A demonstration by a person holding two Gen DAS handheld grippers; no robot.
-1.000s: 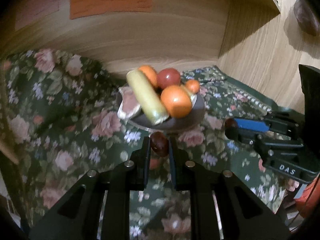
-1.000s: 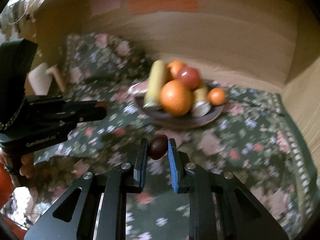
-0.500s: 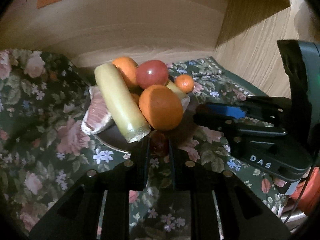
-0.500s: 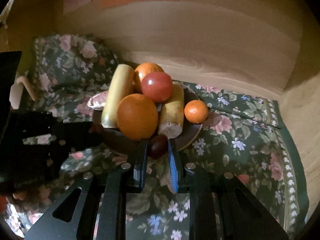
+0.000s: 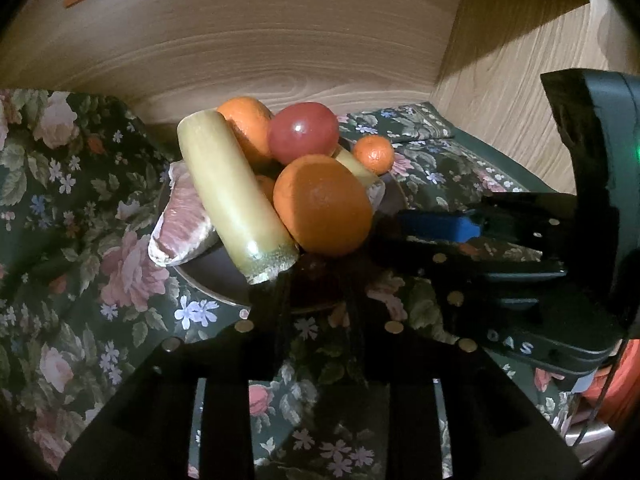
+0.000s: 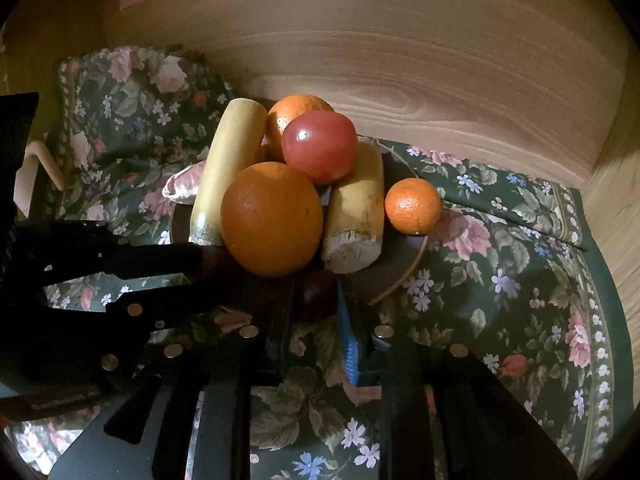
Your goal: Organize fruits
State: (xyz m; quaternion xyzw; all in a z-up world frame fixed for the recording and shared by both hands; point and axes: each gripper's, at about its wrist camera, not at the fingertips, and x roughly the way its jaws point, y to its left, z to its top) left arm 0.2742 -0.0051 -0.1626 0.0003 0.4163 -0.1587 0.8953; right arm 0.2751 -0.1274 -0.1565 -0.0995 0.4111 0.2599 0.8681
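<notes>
A dark plate [image 5: 208, 284] on the flowered cloth is piled with a big orange [image 5: 324, 204], a red round fruit [image 5: 302, 132], pale yellow cane pieces [image 5: 228, 196], a mandarin [image 5: 373, 154] and a pink citrus wedge [image 5: 182, 232]. My left gripper [image 5: 316, 282] is at the plate's near rim. Its jaws are opening around a small dark red fruit [image 5: 316, 266], which is deep in shadow. My right gripper [image 6: 314, 302] is at the same rim [image 6: 404, 276], under the orange [image 6: 272, 218]. Its jaws are also opening, and a second dark red fruit [image 6: 314, 294] lies between them.
Wooden walls close in behind the plate [image 6: 400, 80] and on the right [image 5: 520, 80]. The two grippers stand side by side and nearly touch. Folded flowered cloth [image 5: 60, 160] rises on the left. A red object [image 5: 616, 380] shows at the far right edge.
Both grippers came forward and down to the plate's near rim with their dark fruits. The left jaws stand slightly wider now than half a second ago.
</notes>
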